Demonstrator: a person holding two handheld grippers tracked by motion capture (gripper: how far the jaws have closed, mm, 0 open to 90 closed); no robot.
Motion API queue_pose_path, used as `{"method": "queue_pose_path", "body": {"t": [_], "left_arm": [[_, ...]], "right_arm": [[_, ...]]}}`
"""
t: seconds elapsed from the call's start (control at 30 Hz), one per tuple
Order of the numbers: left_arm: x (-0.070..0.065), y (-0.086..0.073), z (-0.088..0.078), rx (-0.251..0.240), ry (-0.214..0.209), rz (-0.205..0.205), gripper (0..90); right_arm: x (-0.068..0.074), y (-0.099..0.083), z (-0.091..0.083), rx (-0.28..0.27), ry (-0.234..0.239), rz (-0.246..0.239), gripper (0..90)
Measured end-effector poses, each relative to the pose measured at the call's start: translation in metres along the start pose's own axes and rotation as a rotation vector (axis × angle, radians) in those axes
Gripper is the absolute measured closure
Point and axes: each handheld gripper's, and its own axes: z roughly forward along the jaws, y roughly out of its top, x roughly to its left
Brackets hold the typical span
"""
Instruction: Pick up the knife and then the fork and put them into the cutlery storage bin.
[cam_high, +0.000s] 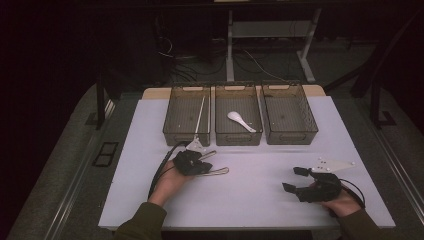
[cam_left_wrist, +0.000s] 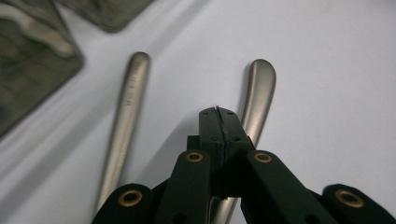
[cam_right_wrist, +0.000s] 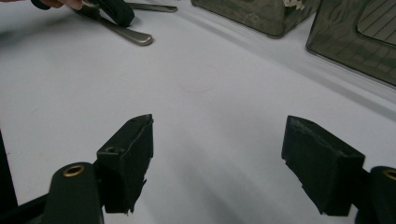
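Observation:
My left gripper (cam_high: 209, 162) lies low on the white table (cam_high: 250, 200) in front of the bins, its jaws shut tight together (cam_left_wrist: 218, 112). Two brushed metal utensil handles lie on the table there. One handle (cam_left_wrist: 258, 91) runs under the shut jaws, and I see nothing pinched between them. The other handle (cam_left_wrist: 125, 121) lies apart to its left. From above, the handles (cam_high: 220, 171) stick out to the right of that gripper. My right gripper (cam_high: 295, 179) rests at the near right with its jaws wide open (cam_right_wrist: 217, 163) over bare table.
Three dark see-through bins stand in a row at the back: the left bin (cam_high: 167, 117) holds a long white stick (cam_high: 201, 111), the middle bin (cam_high: 238, 136) a white spoon (cam_high: 241, 121), and the right bin (cam_high: 290, 136) looks empty. Beyond the table edges lies dark floor.

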Motion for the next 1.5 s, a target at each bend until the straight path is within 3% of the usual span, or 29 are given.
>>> {"method": "queue_pose_path", "body": {"t": [0.27,0.33,0.4,0.43,0.6,0.77,1.07,1.1,1.23,1.27,1.33,1.5], "left_arm": [[-0.001,-0.002,-0.003,-0.013,-0.038,0.021,88.6],[-0.002,-0.002,-0.009,-0.036,-0.053,0.022,84.1],[-0.005,-0.003,-0.015,-0.034,-0.051,0.051,80.8],[-0.006,-0.003,-0.017,-0.02,-0.047,0.084,78.4],[-0.004,-0.011,-0.023,0.027,-0.034,0.138,68.4],[0.002,-0.019,-0.023,0.063,-0.052,0.149,69.1],[-0.001,-0.019,-0.021,0.054,-0.057,0.169,75.2],[-0.001,-0.018,-0.022,0.065,-0.059,0.188,76.2],[-0.003,-0.017,-0.02,0.062,-0.066,0.184,78.6],[-0.004,-0.018,-0.02,0.053,-0.067,0.167,78.7],[-0.002,-0.018,-0.021,0.058,-0.069,0.183,78.8],[0.0,-0.02,-0.021,0.039,-0.084,0.152,79.1]], "right_arm": [[0.0,0.0,0.0,0.001,0.0,-0.001,24.7],[0.0,0.0,0.0,0.0,0.001,-0.001,24.7],[0.0,0.0,0.0,-0.001,0.002,0.001,24.7],[0.0,0.0,0.0,0.0,0.002,0.001,24.7],[0.0,0.0,0.0,0.0,0.003,-0.002,24.7],[0.0,0.0,0.0,-0.001,0.004,-0.002,24.7],[0.001,0.0,0.001,0.002,0.006,-0.006,24.7],[0.001,0.0,0.001,0.002,0.006,-0.007,24.7],[0.001,0.0,0.001,0.001,0.006,-0.007,24.8],[0.001,0.0,0.001,0.001,0.006,-0.007,24.7],[0.001,0.0,0.001,0.001,0.008,-0.007,24.7],[0.001,0.001,0.001,0.003,0.013,-0.007,24.7]]}}
